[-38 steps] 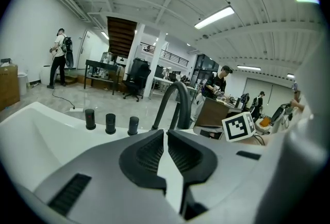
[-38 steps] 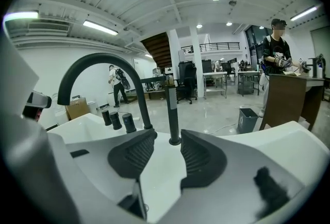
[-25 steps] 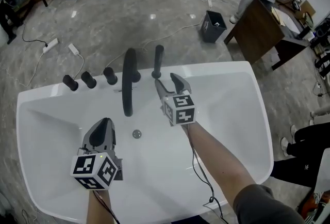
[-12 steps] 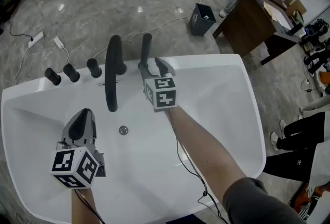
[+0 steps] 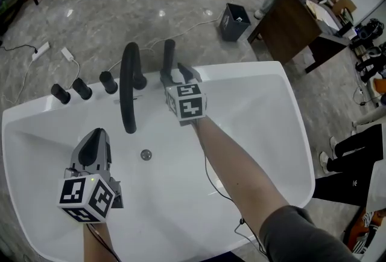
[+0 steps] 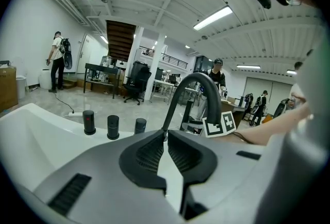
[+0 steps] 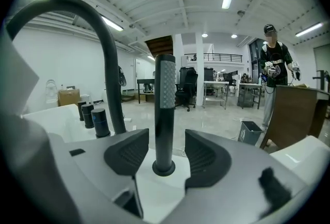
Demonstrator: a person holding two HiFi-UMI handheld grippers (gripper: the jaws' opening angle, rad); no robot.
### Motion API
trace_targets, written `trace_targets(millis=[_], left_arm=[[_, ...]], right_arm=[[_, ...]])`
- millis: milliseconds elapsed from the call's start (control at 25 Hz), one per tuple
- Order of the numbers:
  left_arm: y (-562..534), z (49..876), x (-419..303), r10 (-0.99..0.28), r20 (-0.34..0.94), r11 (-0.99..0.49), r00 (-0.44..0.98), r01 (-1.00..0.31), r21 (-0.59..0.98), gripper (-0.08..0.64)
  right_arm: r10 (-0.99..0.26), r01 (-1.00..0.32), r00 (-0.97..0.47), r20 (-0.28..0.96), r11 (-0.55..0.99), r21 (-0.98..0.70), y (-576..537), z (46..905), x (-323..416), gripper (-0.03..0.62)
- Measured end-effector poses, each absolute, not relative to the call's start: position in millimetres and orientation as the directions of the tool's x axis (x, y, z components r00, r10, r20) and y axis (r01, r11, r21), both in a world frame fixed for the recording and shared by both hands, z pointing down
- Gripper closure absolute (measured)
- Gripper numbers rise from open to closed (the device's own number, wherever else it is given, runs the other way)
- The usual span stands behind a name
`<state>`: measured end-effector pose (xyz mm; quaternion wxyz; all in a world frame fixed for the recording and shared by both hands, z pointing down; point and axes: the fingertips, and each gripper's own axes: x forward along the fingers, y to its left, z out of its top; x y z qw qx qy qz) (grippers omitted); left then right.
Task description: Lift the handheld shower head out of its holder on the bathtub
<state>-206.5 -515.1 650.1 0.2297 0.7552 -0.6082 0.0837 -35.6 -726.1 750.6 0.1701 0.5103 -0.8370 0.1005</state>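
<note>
Handheld shower head stands upright in its holder on the bathtub rim, between the right gripper's parted jaws, untouched. An arched black spout rises just left of that gripper, with three knobs farther left. The left gripper, clenched on nothing, hovers over the basin.

Seen from above, the right tool covers the lower part of the shower head, so its holder cannot be seen there. The near rim of the bathtub is cut off by the bottom edge of the head view. In the right gripper view, the descending end of the arched spout runs out at the left edge.
</note>
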Motion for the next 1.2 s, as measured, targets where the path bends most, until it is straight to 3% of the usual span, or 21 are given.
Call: trace_targets(millis=[320, 440, 880, 1200], left_arm=[[-522.1, 655.1, -207.2, -0.882, 0.403, -0.147, 0.244, -0.955, 0.257, 0.526], [-522.8, 656.6, -210.2, -0.883, 0.401, -0.144, 0.243, -0.955, 0.261, 0.526], [-514.6, 655.4, -220.5, -0.885, 0.407, -0.126, 0.226, -0.958, 0.256, 0.526], [-506.1, 631.5, -219.6, -0.89, 0.394, -0.142, 0.23, -0.961, 0.239, 0.526]], right_arm=[[-0.807, -0.862, -0.455, 0.376, 0.505, 0.039, -735.8, 749.5, -45.4, 0.38], [-0.809, -0.872, -0.453, 0.375, 0.49, 0.006, -740.1, 748.0, -47.5, 0.453], [-0.797, -0.886, -0.437, 0.416, 0.46, -0.049, -738.0, 750.0, -45.1, 0.462], [-0.821, -0.895, -0.433, 0.372, 0.441, -0.068, -726.8, 720.6, -34.0, 0.462]])
